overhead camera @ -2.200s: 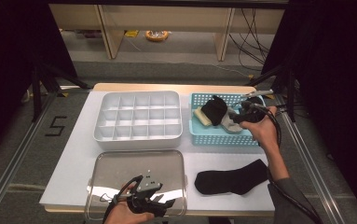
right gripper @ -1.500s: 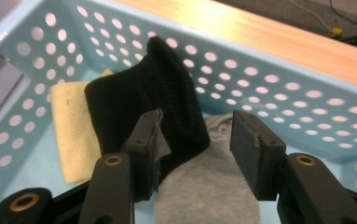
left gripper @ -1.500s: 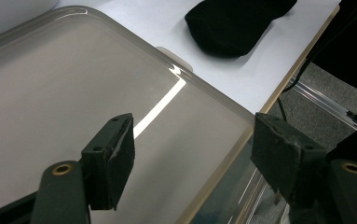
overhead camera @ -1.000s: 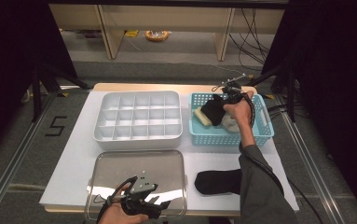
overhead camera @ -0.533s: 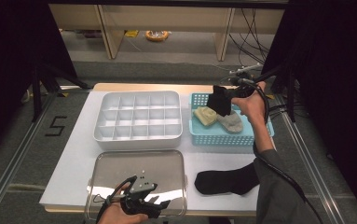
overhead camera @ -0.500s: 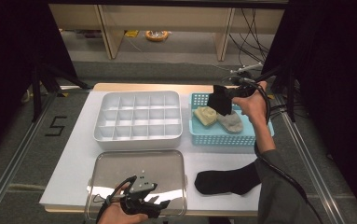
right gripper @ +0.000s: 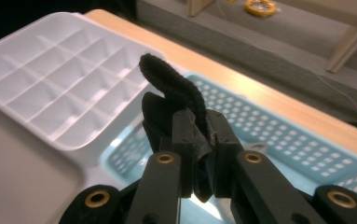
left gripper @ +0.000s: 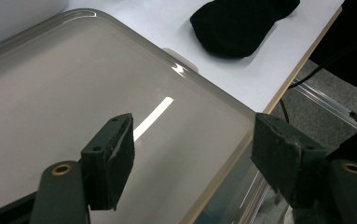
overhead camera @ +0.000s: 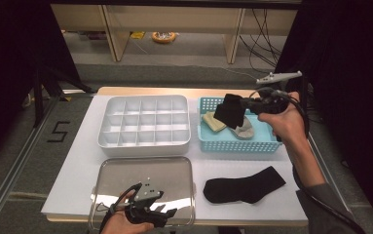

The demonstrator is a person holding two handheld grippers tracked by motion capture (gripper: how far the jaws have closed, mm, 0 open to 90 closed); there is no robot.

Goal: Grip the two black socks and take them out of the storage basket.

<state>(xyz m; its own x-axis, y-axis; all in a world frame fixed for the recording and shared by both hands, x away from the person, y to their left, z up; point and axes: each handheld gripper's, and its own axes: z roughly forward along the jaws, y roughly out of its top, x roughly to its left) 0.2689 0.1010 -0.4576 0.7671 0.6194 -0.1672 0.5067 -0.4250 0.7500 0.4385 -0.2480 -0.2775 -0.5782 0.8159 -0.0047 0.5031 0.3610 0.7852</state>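
one black sock (overhead camera: 230,111) pinched in right gripper (overhead camera: 249,105) above basket (overhead camera: 237,144).

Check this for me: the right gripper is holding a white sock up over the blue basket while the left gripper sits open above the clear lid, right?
Not quite. The sock clamped in the right gripper is black, as the high view shows. It does hang over the blue basket, and the left gripper is open above the clear lid.

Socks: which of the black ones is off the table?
The black sock clamped in the right tool above the basket; the other sock lies flat.
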